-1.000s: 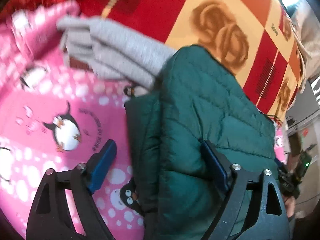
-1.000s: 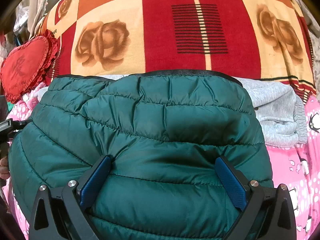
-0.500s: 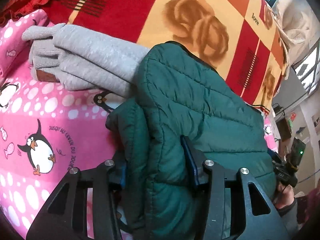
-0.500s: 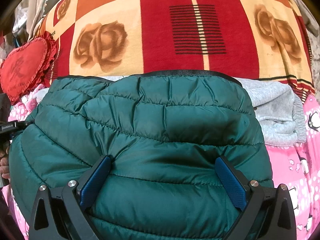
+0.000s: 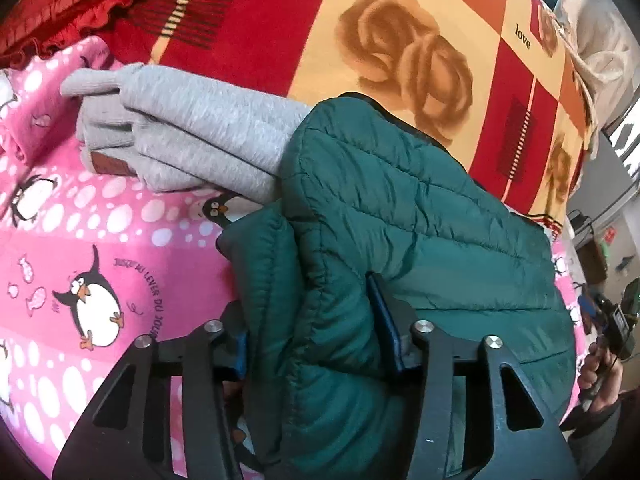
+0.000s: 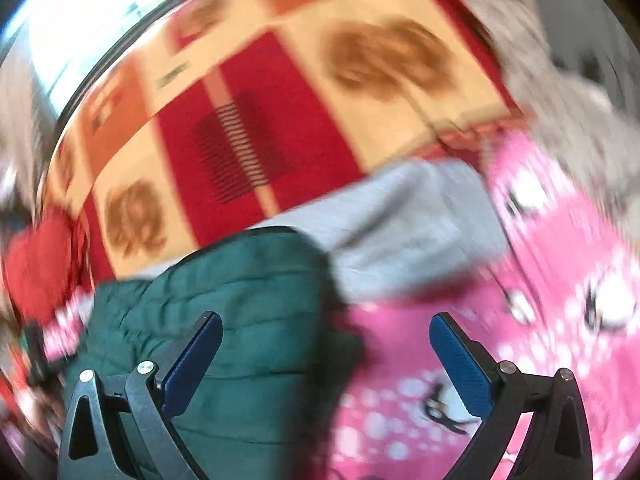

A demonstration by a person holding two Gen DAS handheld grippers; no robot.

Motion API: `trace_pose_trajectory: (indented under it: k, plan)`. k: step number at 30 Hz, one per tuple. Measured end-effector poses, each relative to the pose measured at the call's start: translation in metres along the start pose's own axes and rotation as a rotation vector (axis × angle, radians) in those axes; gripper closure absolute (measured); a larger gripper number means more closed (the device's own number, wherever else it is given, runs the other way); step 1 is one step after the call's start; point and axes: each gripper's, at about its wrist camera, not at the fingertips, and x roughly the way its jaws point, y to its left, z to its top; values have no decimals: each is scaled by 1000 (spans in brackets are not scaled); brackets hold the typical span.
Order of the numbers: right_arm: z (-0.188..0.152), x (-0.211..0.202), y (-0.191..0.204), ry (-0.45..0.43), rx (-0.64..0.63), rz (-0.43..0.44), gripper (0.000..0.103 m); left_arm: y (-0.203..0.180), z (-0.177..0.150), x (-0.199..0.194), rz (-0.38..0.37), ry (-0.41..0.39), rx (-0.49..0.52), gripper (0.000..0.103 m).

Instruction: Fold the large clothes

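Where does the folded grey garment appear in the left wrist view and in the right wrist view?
Left wrist view: the grey garment lies upper left, left of the green jacket.
Right wrist view: it lies centre right, blurred, behind the jacket.
Shared landmark: the rose blanket, just beyond it.

"love" on red-and-cream rose blanket (image 5: 522, 37) | "JUSQU'AU LEVER DU JOUR" beside penguin on pink sheet (image 5: 138, 280)
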Motion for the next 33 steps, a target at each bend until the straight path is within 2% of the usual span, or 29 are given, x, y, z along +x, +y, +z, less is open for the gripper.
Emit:
trace_pose_trajectory:
  k: [3,7,8,11,12,14,16,17,18,20,22,27,31,33]
  plan:
    - [-3,14,-24,68,116,128,0,-3,-1,0,22,-8,16,54]
    - [-9,35,-7,153,82,238,0,1,-1,0,18,-14,0,54]
    - [-13,42,1,182,49,248,1,2,-2,-1,25,-20,-8,54]
    - [-26,71,8,287,-12,168,0,2,-7,-8,58,-41,-17,54]
    - [-31,78,4,303,9,179,0,1,-8,-9,70,-48,-16,54]
    - [-33,83,-5,257,59,225,0,1,-9,-9,75,-50,-18,54]
    - [-32,85,1,245,11,263,0,3,-8,-9,67,-47,-29,54]
    - [-31,86,6,242,-18,304,5,3,-8,-9,65,-46,-33,53]
    - [-31,86,9,230,-39,303,10,4,-8,-9,65,-45,-36,52]
    - [-28,79,12,181,-50,311,34,7,-7,-8,66,-37,-55,45]
    - [-26,72,18,139,-93,290,40,15,-7,-7,53,-28,-98,37]
    - [-33,79,31,148,-170,222,39,18,-8,-6,19,-17,-109,37]
    - [-35,90,19,176,-99,248,30,13,-7,-5,-17,-4,-66,37]
    - [-35,92,15,183,-74,266,28,9,-7,-7,-27,-8,-45,37]
